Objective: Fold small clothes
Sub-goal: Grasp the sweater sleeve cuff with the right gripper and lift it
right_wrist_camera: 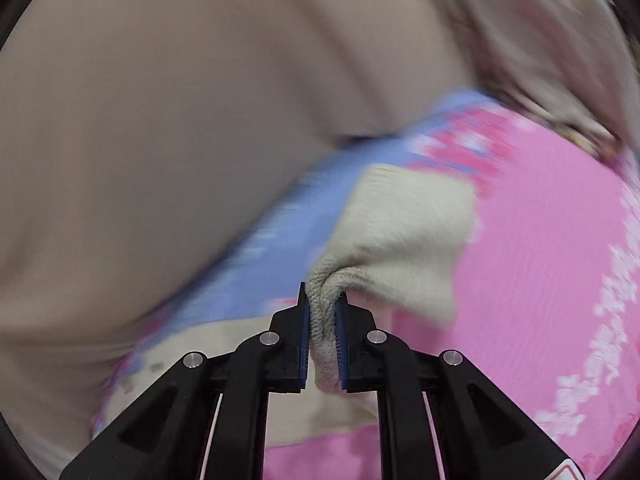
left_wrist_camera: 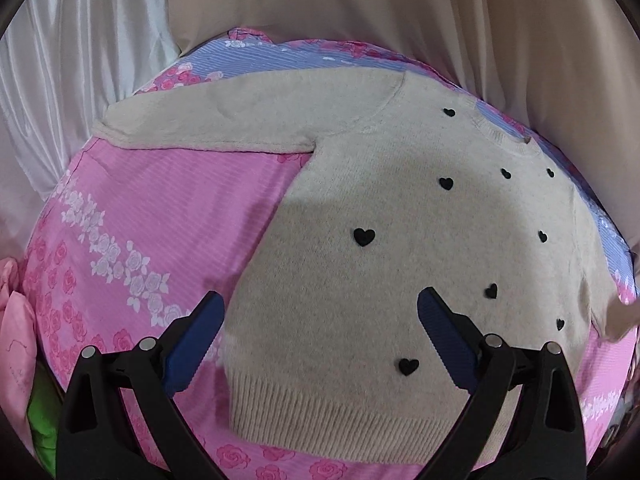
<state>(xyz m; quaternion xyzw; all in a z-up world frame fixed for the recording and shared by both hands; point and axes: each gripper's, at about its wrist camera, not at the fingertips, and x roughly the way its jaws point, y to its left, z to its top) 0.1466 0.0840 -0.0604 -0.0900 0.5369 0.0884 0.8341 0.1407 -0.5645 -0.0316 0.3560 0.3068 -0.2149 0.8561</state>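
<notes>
Right gripper (right_wrist_camera: 322,312): jaws clamped on sweater (left_wrist_camera: 400,220) cuff; carry the sleeve flat across the body.
Left gripper (left_wrist_camera: 320,312): jaws wide, empty; best pins the hem.

A beige sweater (left_wrist_camera: 400,240) lies on the floral bedsheet (left_wrist_camera: 160,208).

A pink floral bedsheet (left_wrist_camera: 132,208) is spread over the surface, banded with white roses and edged in blue — the same sheet (right_wrist_camera: 540,240) is blurred in the right wrist view. Behind it, a beige curtain (left_wrist_camera: 360,12) is hung beside a glossy white drape (left_wrist_camera: 80,40) — softly lit.
</notes>
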